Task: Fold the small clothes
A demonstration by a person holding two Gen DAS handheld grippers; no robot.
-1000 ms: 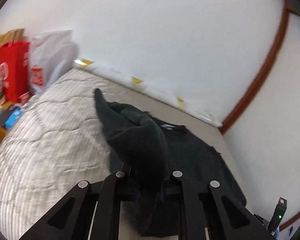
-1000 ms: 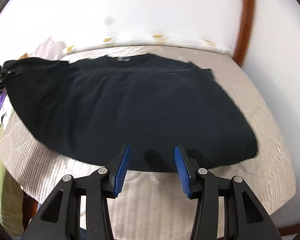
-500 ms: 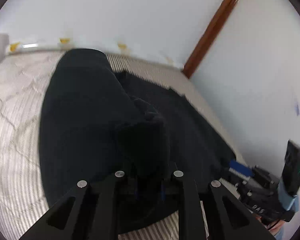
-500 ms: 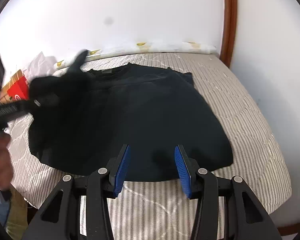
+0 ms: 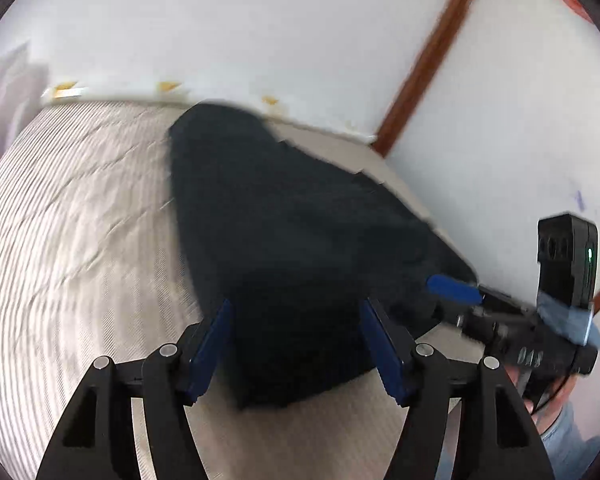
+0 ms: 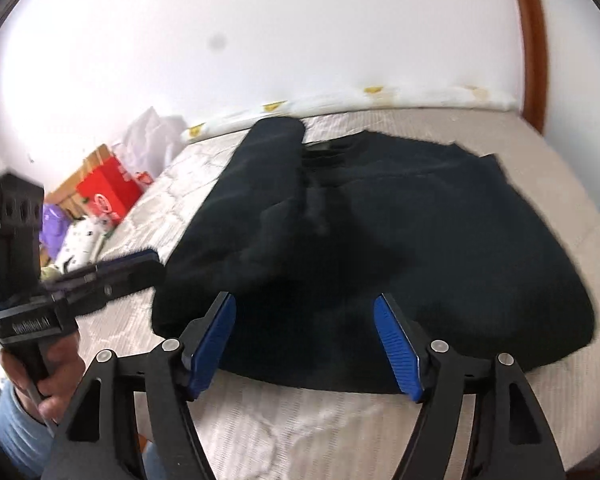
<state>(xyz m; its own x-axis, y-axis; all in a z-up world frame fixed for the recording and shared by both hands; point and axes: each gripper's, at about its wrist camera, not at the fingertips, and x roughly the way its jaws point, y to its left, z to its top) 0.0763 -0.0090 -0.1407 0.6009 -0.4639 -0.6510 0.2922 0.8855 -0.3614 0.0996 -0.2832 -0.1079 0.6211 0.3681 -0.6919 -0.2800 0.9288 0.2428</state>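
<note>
Cloth of this kind, one dark garment (image 6: 400, 240) that looks like a knitted sweater, lies flat on the bed (image 6: 300, 420), its left side and sleeve folded over onto the body. It should handle as something soft and limp, light but thick enough to hold a loose fold, with no stiffness to carry a shape and little risk of slipping off the ribbed cover. Best hold is at an edge or corner, pinching both layers at the hem or at the sleeve end, since a grab in the middle would only bunch it up.

Left tongs (image 5: 296, 344) have just been opening and now stand apart, the folded edge of the garment (image 5: 292, 240) between them but, as far as the blur lets me judge, not pressed. Right tongs (image 6: 304, 344) have likewise just opened wide and hover over the near hem, gripping nothing.

Counted: one garment, one bed, two tongs, one red bag (image 6: 108, 196) beside the bed
</note>
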